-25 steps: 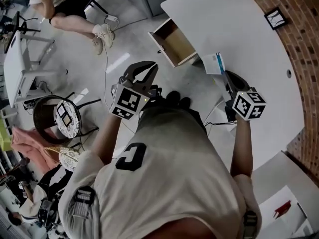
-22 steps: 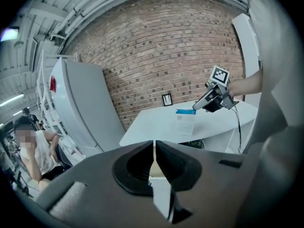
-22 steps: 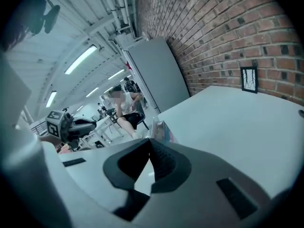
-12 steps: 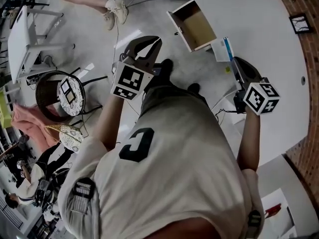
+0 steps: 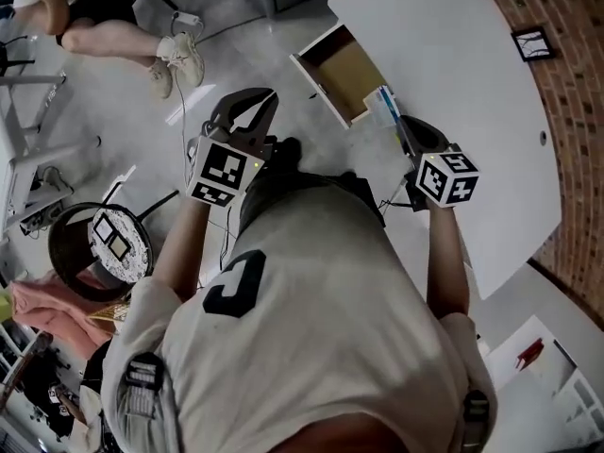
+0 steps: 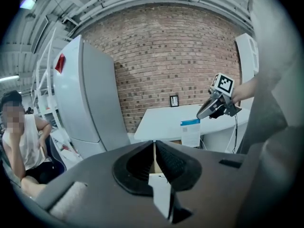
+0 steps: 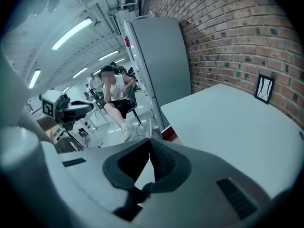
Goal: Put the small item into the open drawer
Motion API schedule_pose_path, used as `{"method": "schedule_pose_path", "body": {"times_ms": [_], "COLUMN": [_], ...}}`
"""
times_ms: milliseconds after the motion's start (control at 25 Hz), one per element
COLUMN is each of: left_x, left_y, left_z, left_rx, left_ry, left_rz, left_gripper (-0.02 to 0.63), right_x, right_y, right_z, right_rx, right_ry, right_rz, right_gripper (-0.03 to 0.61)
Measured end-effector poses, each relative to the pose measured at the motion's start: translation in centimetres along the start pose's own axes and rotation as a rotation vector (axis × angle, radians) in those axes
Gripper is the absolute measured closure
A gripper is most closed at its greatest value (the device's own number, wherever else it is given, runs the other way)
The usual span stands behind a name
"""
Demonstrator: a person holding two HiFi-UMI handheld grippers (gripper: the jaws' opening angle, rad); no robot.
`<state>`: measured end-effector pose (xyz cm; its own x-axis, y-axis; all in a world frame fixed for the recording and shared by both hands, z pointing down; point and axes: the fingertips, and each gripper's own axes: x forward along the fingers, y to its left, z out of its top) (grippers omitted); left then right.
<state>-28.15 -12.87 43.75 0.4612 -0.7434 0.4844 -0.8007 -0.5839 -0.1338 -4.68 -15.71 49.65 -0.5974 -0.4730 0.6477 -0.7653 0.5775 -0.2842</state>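
Light's decent from where I sit: ceiling strip lights overhead, soft shadows, and the white table is nearly blown out. Both gripper views are heavy fisheye with dark corners, and anything right at the lens is mush. The head view's fairly sharp.

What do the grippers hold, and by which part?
The right gripper pinches the small white packet by its edge near the blue stripe; the left gripper holds nothing.
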Motion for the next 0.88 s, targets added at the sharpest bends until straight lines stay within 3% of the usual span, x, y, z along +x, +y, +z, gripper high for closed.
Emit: {"method": "schedule_pose_path", "body": {"times_ms": [160,400,640,880], "left_x": [1.7,2.8,3.9,5.0], "left_y": [1.7,2.9,2.8,2.3], "left_z": [-0.8,-1.5,-0.6,-2.4], "left_rx": [0.013,-0.003,-0.004,-0.02], "left_ry": [-0.021,-0.004,0.033,0.128], "left_rz": [-0.063,-0.115,-0.102,-0.071], "left_gripper": [0.597,0.597,0.597,0.597], "right_x": [4.2,10.2,16.1,20.9], "right_y": [-0.3,0.4,-1.8,-4.3], "right_z": [-1.4,-2.8,-5.9,-9.2], "right_rx": [-0.064,-0.13,-0.182,-0.189], "right_ry": [0.046,0.113,0.203,0.257], "right_rz": [-0.067,-0.068,-0.024,0.03], "right_gripper": [0.572,0.572,0.572,0.572]}}
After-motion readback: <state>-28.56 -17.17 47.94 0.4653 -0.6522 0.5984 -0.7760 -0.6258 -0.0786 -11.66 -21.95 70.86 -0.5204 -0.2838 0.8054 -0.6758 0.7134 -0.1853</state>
